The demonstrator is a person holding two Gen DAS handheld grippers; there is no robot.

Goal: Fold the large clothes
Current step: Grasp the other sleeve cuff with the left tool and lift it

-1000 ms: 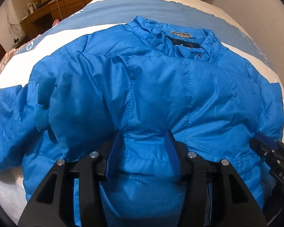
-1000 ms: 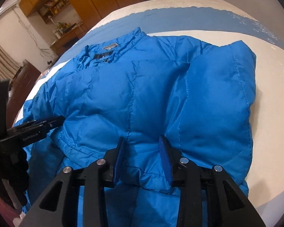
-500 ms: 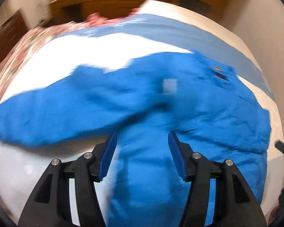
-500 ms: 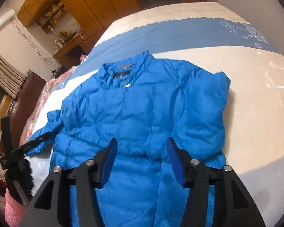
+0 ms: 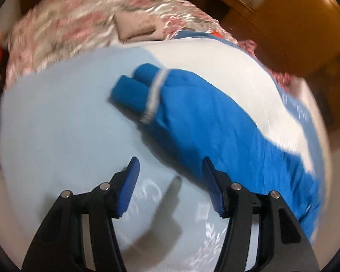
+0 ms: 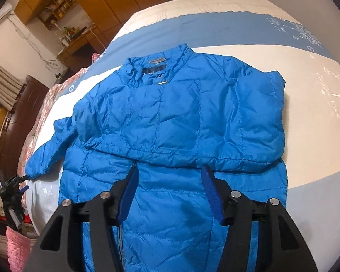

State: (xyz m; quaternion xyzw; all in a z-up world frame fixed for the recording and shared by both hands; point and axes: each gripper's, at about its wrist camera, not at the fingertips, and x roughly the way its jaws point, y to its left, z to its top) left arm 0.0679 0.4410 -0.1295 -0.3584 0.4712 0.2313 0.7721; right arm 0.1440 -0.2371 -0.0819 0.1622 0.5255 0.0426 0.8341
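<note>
The blue puffer jacket lies front up on the bed, collar at the far end, its right side already folded in over the chest while the left sleeve trails out flat to the left across the pale bedcover. By the look of the quilted, shiny shell it is light and soft, likely springy with filling and rather slick, so a fold may puff back open unless pressed down. I would judge the best hold for the sleeve to be at or just behind the ribbed knit cuff, where the cloth is denser and less slippery, pinching both layers. The left gripper hangs released over the bedcover just near of the sleeve, holding nothing. The right gripper is likewise spread apart and empty, above the jacket's lower front near the hem fold. A second ago both grippers sat close at the jacket's near edge with fabric between their blue pads; since then the left one has swung out left toward the sleeve, and the right one has backed away, so more of the jacket shows.
</note>
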